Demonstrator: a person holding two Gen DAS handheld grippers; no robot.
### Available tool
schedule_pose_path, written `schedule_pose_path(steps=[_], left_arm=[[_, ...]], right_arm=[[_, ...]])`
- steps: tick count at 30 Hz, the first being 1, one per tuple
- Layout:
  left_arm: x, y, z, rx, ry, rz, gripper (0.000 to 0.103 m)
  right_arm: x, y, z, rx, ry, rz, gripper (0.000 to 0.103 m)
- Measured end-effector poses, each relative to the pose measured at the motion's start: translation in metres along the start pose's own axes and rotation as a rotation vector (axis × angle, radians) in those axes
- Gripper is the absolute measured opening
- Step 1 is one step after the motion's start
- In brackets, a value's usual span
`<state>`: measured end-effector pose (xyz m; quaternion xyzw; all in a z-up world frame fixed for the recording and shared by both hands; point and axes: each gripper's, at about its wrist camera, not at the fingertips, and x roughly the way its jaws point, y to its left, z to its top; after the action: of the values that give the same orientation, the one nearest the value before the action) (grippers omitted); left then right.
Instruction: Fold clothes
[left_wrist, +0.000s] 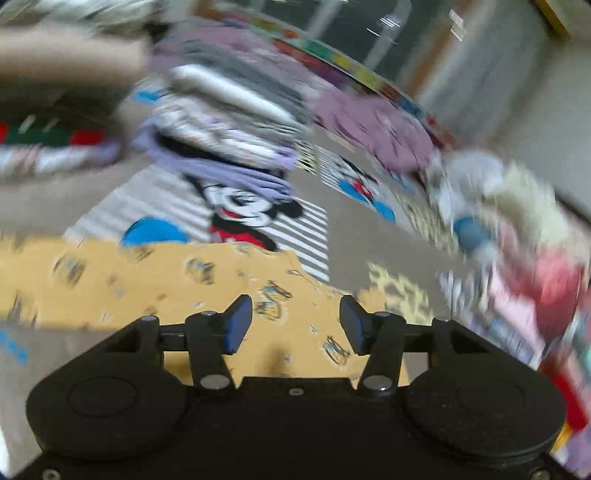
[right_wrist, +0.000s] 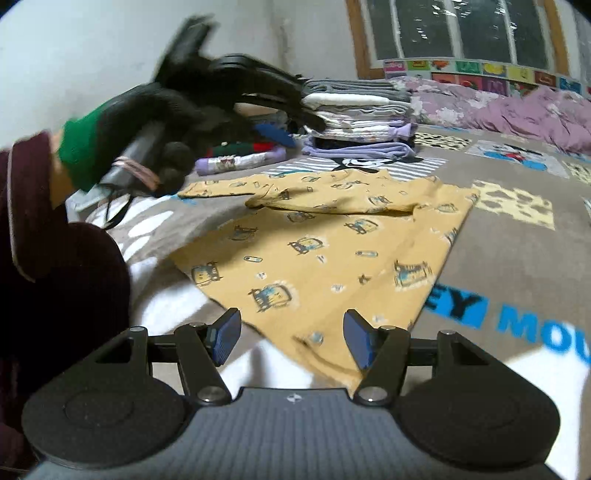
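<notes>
A soft yellow printed shirt (right_wrist: 325, 243) lies mid-frame on the cartoon blanket (right_wrist: 517, 236); folded pile (right_wrist: 362, 110) behind. Left gripper (left_wrist: 295, 325) and right gripper (right_wrist: 291, 336) both gape, empty.

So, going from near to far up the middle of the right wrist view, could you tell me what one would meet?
Right gripper, open → yellow printed shirt lying flat on the bed cover → stack of folded clothes → window.
</notes>
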<state>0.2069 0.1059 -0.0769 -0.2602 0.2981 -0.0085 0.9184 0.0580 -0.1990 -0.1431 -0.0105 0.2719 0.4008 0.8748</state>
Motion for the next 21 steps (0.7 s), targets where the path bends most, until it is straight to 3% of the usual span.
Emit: schedule_pose_path(steps=[5, 12, 21], left_arm=[[0.004, 0.042, 0.006, -0.206, 0.007, 0.036, 0.052], [0.010, 0.056, 0.033, -0.165, -0.009, 0.074, 0.051], [0.040, 0.075, 0.022, -0.161, 0.146, 0.119, 0.048]], right_arm=[[-0.012, -0.018, -0.006, 0.144, -0.071, -0.038, 0.062], [-0.022, -0.054, -0.007, 0.325, -0.155, -0.022, 0.062], [-0.006, -0.083, 0.008, 0.409, -0.190, 0.013, 0.062]])
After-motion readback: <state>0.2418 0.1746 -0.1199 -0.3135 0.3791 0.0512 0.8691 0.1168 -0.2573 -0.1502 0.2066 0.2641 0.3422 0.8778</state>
